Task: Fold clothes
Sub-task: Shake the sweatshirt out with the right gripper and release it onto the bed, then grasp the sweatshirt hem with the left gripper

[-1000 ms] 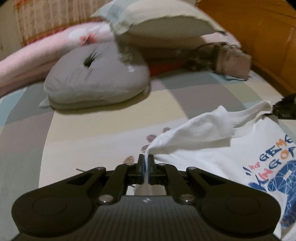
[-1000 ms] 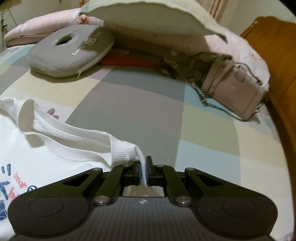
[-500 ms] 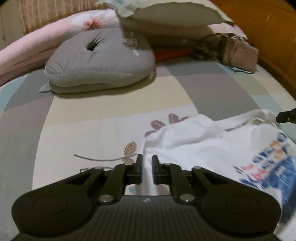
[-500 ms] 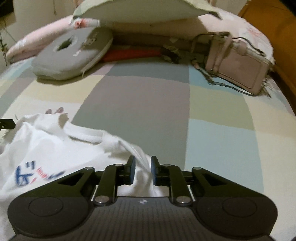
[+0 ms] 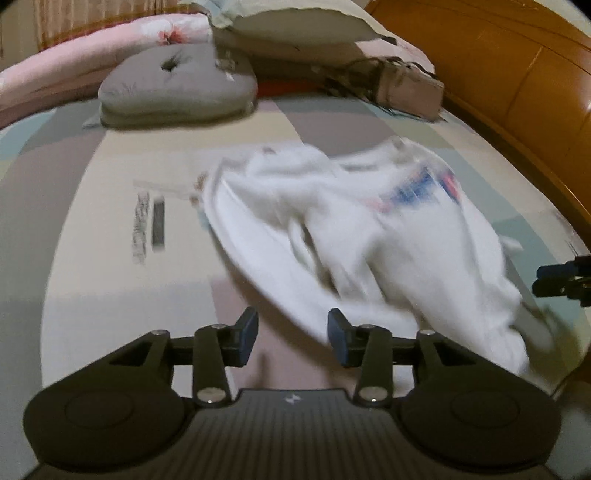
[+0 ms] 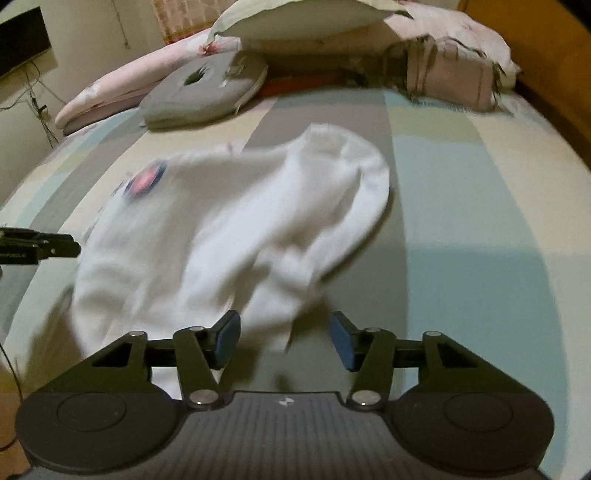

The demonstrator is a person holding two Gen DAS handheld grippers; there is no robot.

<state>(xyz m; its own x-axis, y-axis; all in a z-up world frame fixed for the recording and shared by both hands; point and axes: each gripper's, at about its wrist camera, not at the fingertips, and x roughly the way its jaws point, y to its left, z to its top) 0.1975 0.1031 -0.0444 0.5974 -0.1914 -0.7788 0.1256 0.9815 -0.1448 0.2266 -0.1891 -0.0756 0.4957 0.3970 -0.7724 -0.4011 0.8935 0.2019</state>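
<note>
A white T-shirt (image 5: 369,236) with a blue and red print lies crumpled and blurred on the checked bedspread (image 5: 110,277). My left gripper (image 5: 292,341) is at its near left edge, jaws opening, and the pads press on nothing. In the right wrist view the same T-shirt (image 6: 229,229) spreads ahead and to the left. My right gripper (image 6: 284,341) is at its near right edge, jaws opening, with a cloth edge just ahead of the gap and no pad on it. Each gripper's tip shows at the edge of the other view: the right gripper (image 5: 565,282), the left gripper (image 6: 40,245).
A grey round cushion (image 5: 177,86), pink bedding (image 5: 74,55), a large pillow (image 5: 295,26) and a pale pink handbag (image 5: 410,90) lie at the head of the bed. A wooden bed frame (image 5: 517,74) runs along the right side.
Both grippers let go of the T-shirt's shoulders and opened. They pulled back toward the near side, and the shirt dropped into a crumpled heap ahead of them.
</note>
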